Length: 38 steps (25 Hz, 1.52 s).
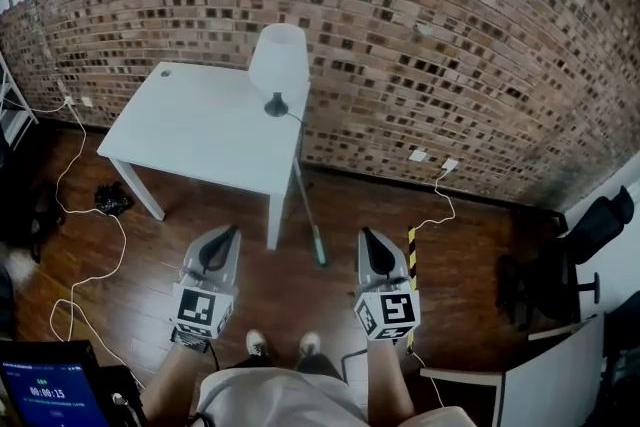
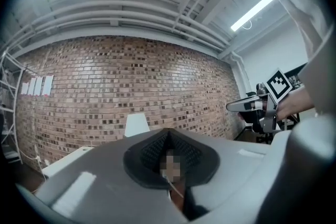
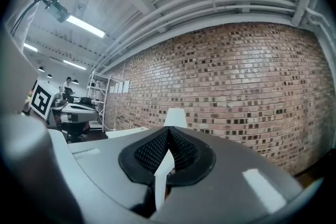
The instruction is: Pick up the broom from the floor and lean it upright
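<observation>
The broom is a thin pale pole with a green end. It slants from the corner of the white table down to the wooden floor, and whether it rests against the table I cannot tell. My left gripper and right gripper are held level side by side, short of the broom, one on each side of it. Both are shut with nothing between the pads. In the left gripper view the jaws point at the brick wall. So do the jaws in the right gripper view.
A white lamp stands on the table's far right corner. White cables trail over the floor at left. A black office chair and a white panel stand at right, a screen at bottom left. My feet are between the grippers.
</observation>
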{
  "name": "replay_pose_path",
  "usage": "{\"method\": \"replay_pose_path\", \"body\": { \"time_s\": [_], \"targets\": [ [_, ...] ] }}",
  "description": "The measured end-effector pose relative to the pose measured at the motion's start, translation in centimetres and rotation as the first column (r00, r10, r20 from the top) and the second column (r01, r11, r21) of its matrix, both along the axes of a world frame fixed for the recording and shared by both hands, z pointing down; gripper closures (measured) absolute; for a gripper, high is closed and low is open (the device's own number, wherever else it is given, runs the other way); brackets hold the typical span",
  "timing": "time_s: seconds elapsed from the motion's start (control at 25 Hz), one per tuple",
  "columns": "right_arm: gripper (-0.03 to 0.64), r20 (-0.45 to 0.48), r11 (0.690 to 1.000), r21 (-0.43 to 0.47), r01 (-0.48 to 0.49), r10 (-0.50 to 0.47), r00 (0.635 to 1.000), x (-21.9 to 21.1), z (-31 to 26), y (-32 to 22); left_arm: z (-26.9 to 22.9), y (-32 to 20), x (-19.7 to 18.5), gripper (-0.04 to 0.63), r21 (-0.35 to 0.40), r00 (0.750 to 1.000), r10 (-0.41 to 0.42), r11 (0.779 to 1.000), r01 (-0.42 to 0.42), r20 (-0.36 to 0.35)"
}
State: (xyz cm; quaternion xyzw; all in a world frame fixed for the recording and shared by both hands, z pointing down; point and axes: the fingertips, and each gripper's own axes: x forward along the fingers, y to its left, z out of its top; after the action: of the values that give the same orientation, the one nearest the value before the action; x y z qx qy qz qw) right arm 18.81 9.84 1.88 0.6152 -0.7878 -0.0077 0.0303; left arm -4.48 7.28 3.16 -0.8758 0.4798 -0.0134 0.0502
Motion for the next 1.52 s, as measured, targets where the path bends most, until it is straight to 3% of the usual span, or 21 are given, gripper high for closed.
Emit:
{"method": "replay_pose_path", "body": {
  "time_s": [0.16, 0.44, 0.8, 1.08, 1.28, 1.52],
  "targets": [
    [0.604, -0.023, 1.000, -0.019, 0.011, -0.011, 1.000, -1.2, 0.1, 2.3, 1.0, 1.5, -0.2, 0.595, -0.016, 1.000, 0.018, 1.000, -0.017, 0.014],
    [0.604, -0.015, 0.999, -0.042, -0.002, 0.001, 1.000, 1.0, 0.8, 7.4, 2.6, 6.3, 1.2, 0.595, -0.042, 0.999, 0.029, 0.999, -0.028, 0.027],
    [0.604, 0.017, 0.999, -0.017, 0.051, -0.051, 0.999, 5.2, 1.4, 20.6, 3.7, 19.8, 5.0, 0.595, -0.051, 0.999, -0.027, 0.998, 0.029, 0.034],
    [0.604, 0.022, 0.997, -0.035, 0.069, -0.068, 0.997, 8.2, 1.2, 29.9, 1.7, 29.9, 7.1, 0.595, -0.048, 0.997, -0.079, 0.996, 0.080, 0.020],
    [0.604, 0.049, 0.996, -0.041, 0.074, -0.072, 0.996, 7.8, 1.1, 33.3, 1.4, 33.9, 6.9, 0.595, -0.049, 0.996, -0.076, 0.996, 0.078, 0.035],
    [0.604, 0.036, 0.996, -0.026, 0.084, -0.083, 0.996, 5.3, 0.4, 34.7, 0.8, 35.1, 5.6, 0.595, -0.033, 0.997, -0.062, 0.997, 0.064, 0.053]
  ]
}}
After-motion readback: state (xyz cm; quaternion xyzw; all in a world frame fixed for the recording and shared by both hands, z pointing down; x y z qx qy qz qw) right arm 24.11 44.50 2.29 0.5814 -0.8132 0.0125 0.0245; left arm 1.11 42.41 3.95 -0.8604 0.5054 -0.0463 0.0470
